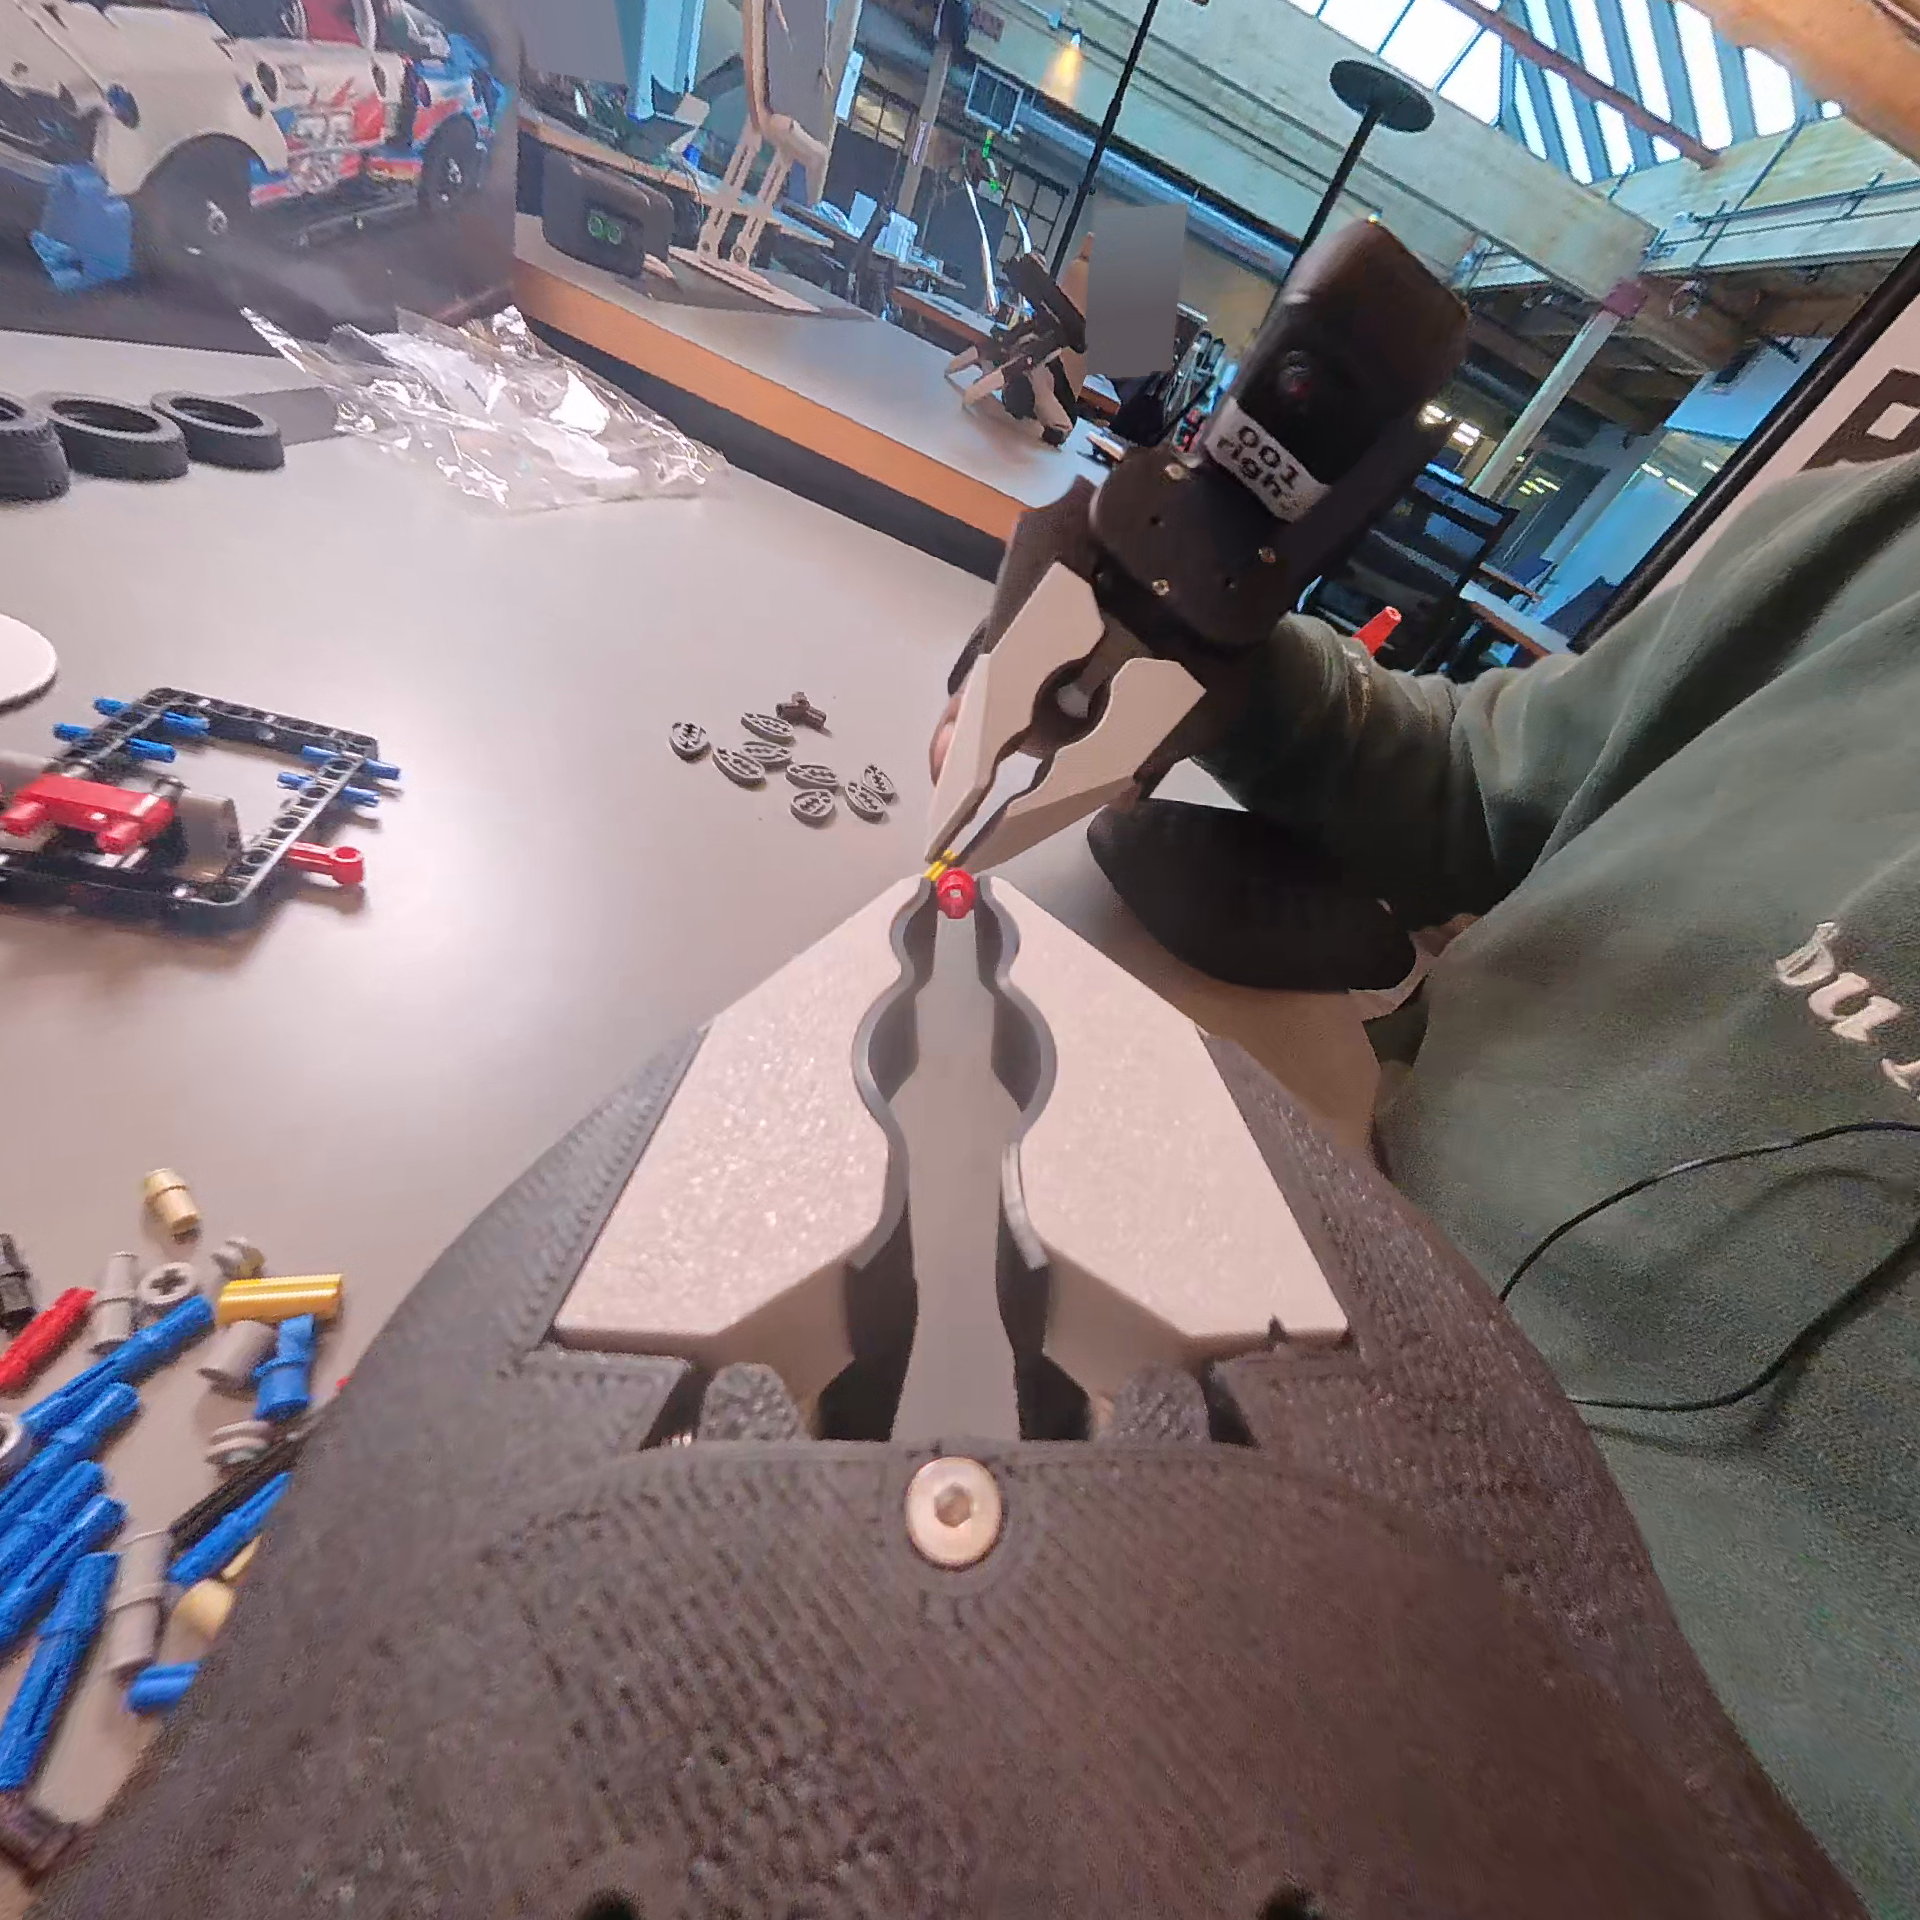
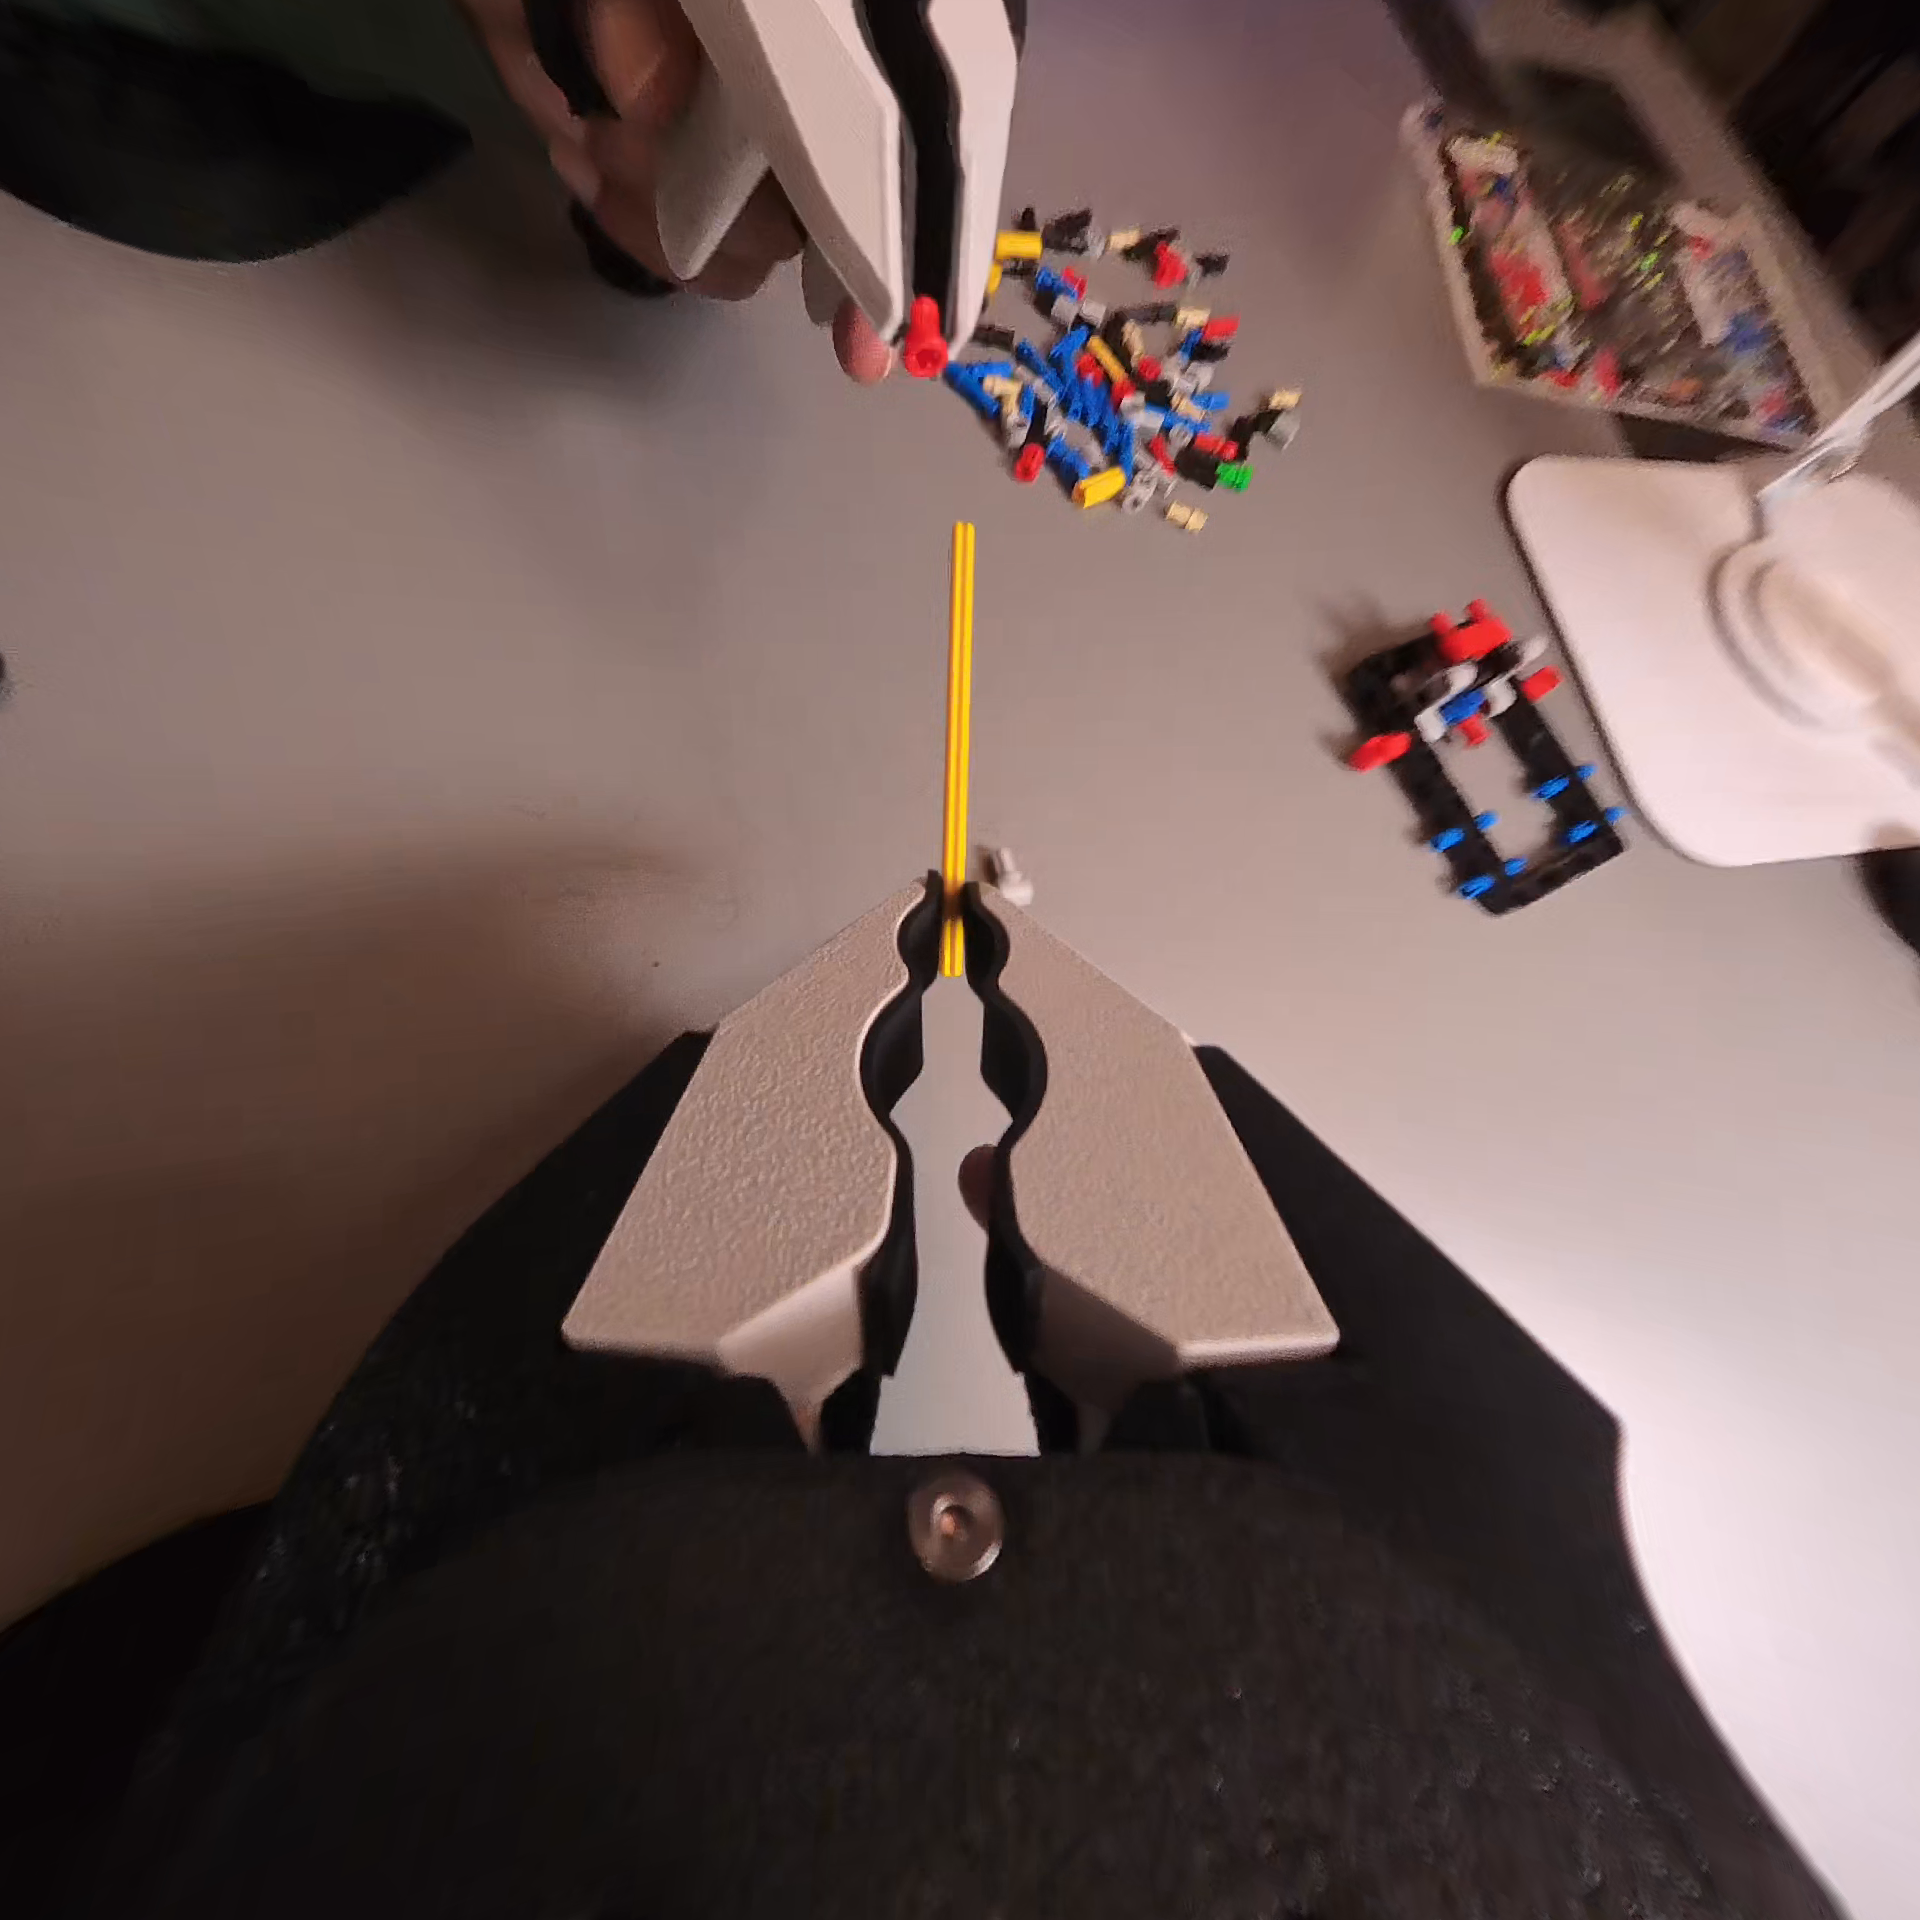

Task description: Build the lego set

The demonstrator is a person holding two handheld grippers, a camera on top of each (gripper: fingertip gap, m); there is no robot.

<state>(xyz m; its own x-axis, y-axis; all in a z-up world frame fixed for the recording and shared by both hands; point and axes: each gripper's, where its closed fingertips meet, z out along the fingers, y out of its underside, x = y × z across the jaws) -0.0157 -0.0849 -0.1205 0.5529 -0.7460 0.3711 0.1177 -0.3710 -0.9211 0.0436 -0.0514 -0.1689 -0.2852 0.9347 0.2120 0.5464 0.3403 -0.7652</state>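
Note:
My left gripper [image 1: 954, 891] is shut on a small red connector [image 1: 954, 896] at its fingertips. It also shows in the right wrist view [image 2: 925, 332], coming in from the top with the red connector [image 2: 922, 338] at its tip. My right gripper [image 2: 954, 899] is shut on a long thin yellow axle [image 2: 958, 727] that sticks straight out ahead of it. In the left wrist view the right gripper [image 1: 951, 854] points down, with the yellow axle [image 1: 940, 865] end-on right at the red connector. The axle's far tip and the connector stand apart in the right wrist view.
A black frame assembly [image 1: 197, 800] with red and blue parts lies on the grey table [image 1: 520, 935]; it also shows in the right wrist view [image 2: 1475, 758]. There are loose pins [image 2: 1122, 374], grey oval pieces [image 1: 790, 758], tyres [image 1: 114, 431], a plastic bag [image 1: 488, 416] and a small pale piece [image 2: 1013, 873]. The gap from one gripper's tips to the other's is roughly 9 cm.

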